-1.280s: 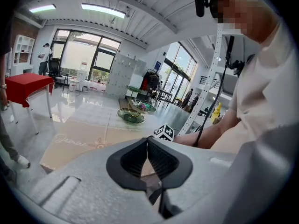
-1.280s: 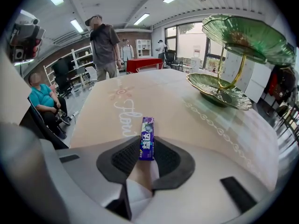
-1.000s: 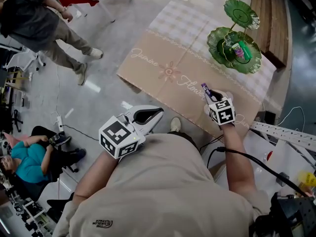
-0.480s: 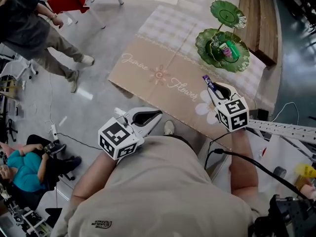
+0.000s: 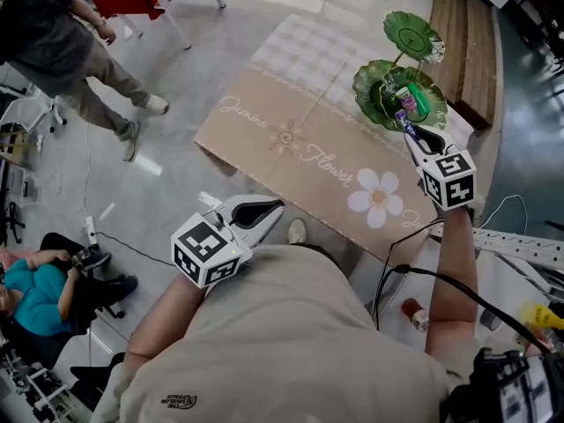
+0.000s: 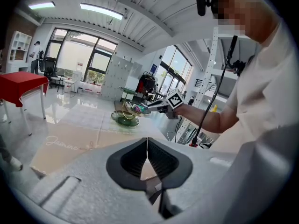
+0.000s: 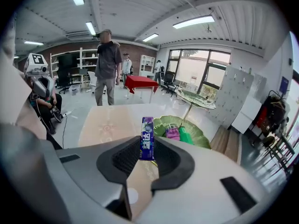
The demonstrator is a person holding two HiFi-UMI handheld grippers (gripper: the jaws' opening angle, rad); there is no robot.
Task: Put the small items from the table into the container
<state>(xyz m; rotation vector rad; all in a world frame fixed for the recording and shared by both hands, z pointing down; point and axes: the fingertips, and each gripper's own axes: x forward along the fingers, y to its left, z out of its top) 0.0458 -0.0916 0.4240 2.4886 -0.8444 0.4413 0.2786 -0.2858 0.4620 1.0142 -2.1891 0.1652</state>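
Jaws on my left gripper point(image 5: 271, 208) are pressed together on nothing, parked by my waist just off the table point(image 5: 291, 91) edge. Right gripper point(image 7: 147, 157) is clamped part-way on the purple gum stick point(image 7: 147, 135), pads on its flat faces at the lower end, upper half poking past the tips. I reckon it's light and fairly stiff, but the glossy wrapper could slip or pivot, so a hold nearer mid-length would be safer. Stick hangs in the air at the near rim of the green leaf dish point(image 5: 368, 86). The lower tier already holds a purple item point(image 7: 172, 133) and a green item point(image 7: 185, 135).
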